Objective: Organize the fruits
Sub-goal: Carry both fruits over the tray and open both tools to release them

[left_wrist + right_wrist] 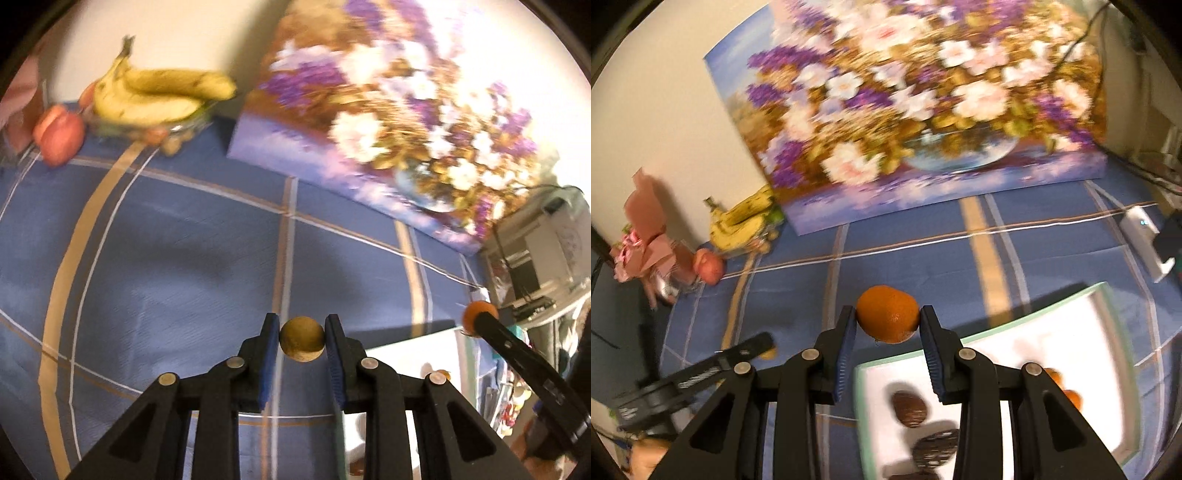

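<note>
Cream-white plain wall (665, 92) behind, large unframed canvas painting of purple and white flowers (905, 110) leaning against it; blue checked tablecloth with tan stripes (166, 258) spread below; warm indoor light.

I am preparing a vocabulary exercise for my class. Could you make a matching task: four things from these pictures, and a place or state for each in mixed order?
Things:
1. round orange fruit
2. small round brown fruit
3. yellow banana bunch
4. dark brown oval fruits

Places:
A. lying on the white tray
B. far back, near the wall
C. held in the right tongs
D. held in the left tongs

Pairs: 1-C, 2-D, 3-B, 4-A
</note>
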Demonstrator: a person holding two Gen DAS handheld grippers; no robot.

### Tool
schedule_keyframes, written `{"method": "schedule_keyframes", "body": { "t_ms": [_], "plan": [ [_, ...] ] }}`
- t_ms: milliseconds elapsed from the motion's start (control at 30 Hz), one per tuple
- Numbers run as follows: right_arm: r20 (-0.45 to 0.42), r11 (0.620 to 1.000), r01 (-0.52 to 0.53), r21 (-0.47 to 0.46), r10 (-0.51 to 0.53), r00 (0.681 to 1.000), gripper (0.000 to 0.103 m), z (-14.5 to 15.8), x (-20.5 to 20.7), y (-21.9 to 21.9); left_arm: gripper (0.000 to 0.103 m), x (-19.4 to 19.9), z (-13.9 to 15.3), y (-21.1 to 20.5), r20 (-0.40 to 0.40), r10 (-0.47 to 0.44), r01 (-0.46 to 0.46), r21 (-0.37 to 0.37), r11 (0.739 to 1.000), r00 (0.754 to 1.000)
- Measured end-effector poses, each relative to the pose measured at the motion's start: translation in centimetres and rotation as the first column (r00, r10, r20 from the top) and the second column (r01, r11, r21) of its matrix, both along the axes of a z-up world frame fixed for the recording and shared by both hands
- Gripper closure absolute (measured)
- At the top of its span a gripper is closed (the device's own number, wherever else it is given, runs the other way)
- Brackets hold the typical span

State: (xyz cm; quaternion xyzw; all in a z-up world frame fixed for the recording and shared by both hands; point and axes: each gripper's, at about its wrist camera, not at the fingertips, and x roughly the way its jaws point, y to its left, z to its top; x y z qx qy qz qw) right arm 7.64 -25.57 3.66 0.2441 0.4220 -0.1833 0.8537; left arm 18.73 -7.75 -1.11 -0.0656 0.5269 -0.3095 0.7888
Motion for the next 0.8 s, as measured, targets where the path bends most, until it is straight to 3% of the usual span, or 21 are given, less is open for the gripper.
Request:
{"method": "schedule_keyframes", "body": {
  "t_ms": [167,433,800],
  "plan": [
    [-0.038,0.996,0.055,-0.073,-0.058,0.998,0.066,0.5,-1.6,-2.4,0.076,-1.9,1.1,-3.1,0.034,-0.092,0.091,0.017,0.996,0.995],
    [-0.117,0.985,0.075,-0.153,-0.093,0.989,0.066,0.1,-3.2,-4.5,0.076,-5.1,-0.6,-8.2,0.014,-0.225,0.223,0.104,0.969,0.974],
    [-0.272,0.996,0.031,-0.087,-0.054,0.961,0.066,-5.4,-2.6,-5.6,0.076,-6.0,-4.0,-9.8,-0.029,-0.247,0.248,0.212,0.945,0.968]
  ]
}}
